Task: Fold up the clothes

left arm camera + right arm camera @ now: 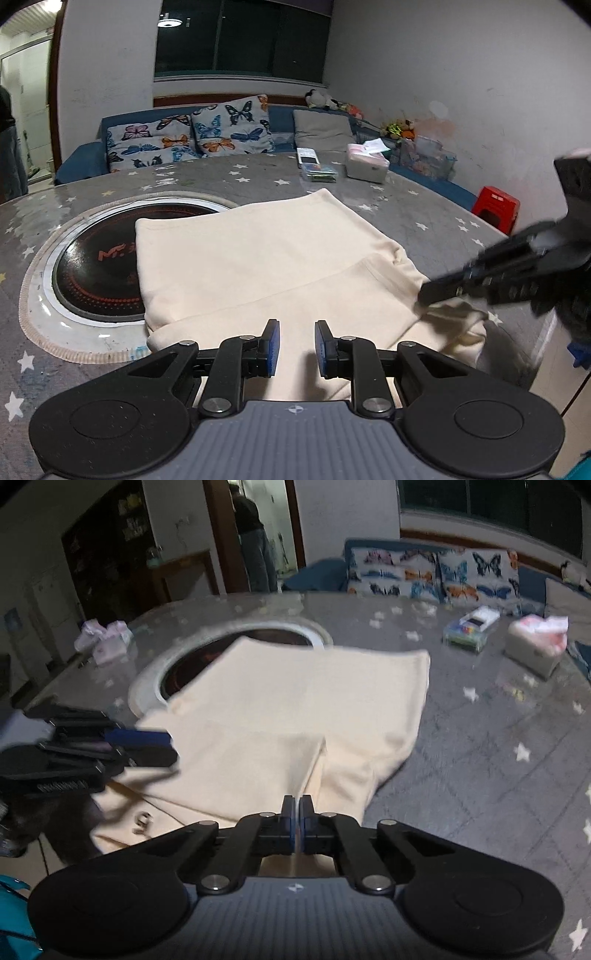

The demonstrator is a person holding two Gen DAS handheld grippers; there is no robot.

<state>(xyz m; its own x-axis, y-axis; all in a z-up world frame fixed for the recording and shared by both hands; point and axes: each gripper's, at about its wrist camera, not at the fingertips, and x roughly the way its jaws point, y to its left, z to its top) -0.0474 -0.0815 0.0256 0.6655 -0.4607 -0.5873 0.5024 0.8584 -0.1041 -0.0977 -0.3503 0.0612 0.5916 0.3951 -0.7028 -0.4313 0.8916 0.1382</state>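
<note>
Lying across the star-patterned table point(369, 173), the cream garment point(258, 254) spreads out ahead of both sets of fingers, its far corner covering part of the round black cooktop point(96, 266) and its near end hanging over the table edge. A folded flap crosses the cloth just beyond the left gripper point(297, 345), whose fingers stand a clear gap apart above the fabric and hold nothing. The right gripper point(297, 825) has its fingers pressed together; cream cloth sits right at their tips and looks pinched between them, at the bunched corner on the near right of the garment. From where I stand, the risk is that thin pinch: a sideways or upward tug could pull the fabric free, or drag the whole garment so the flap already laid slides open. The loose near end dangling off the table could also draw the cloth down if the grip lets go. The plastic box point(319, 173) and tissue box point(365, 168) beyond the fingers sit well apart from the garment.
</note>
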